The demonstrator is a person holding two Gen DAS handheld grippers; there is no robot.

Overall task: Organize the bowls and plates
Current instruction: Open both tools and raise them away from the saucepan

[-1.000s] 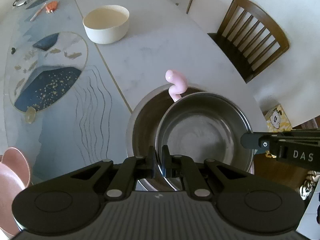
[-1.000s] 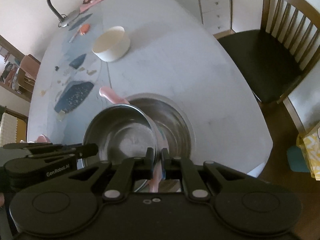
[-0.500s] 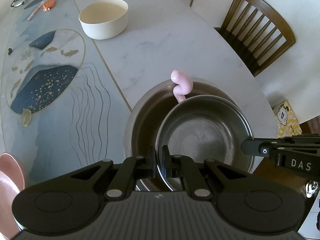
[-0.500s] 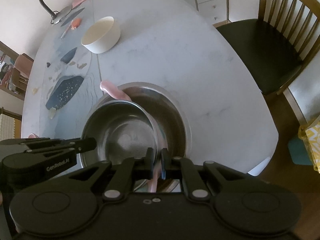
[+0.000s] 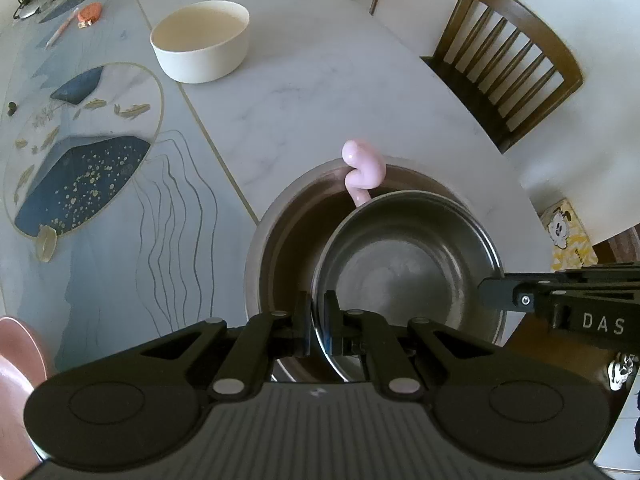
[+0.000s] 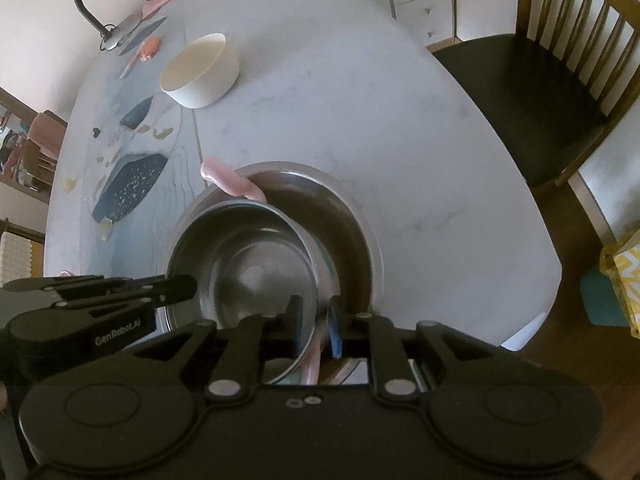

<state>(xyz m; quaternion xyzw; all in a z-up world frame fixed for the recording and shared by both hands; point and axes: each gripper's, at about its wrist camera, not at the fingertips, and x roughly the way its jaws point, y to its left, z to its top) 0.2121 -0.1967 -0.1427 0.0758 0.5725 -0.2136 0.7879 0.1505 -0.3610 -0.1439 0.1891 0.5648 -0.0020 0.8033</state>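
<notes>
Left gripper (image 5: 318,326) clamped on small steel bowl's (image 5: 408,264) rim, right gripper (image 6: 314,330) just opening around opposite rim, bowl inside larger steel bowl (image 5: 280,240), marble table (image 5: 320,92), wooden chair (image 5: 504,72) beyond.

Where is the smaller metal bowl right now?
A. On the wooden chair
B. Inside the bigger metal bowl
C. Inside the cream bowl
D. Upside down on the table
B: the smaller metal bowl sits within the rim of the bigger metal bowl, with the left tongs gripping its edge.
</notes>
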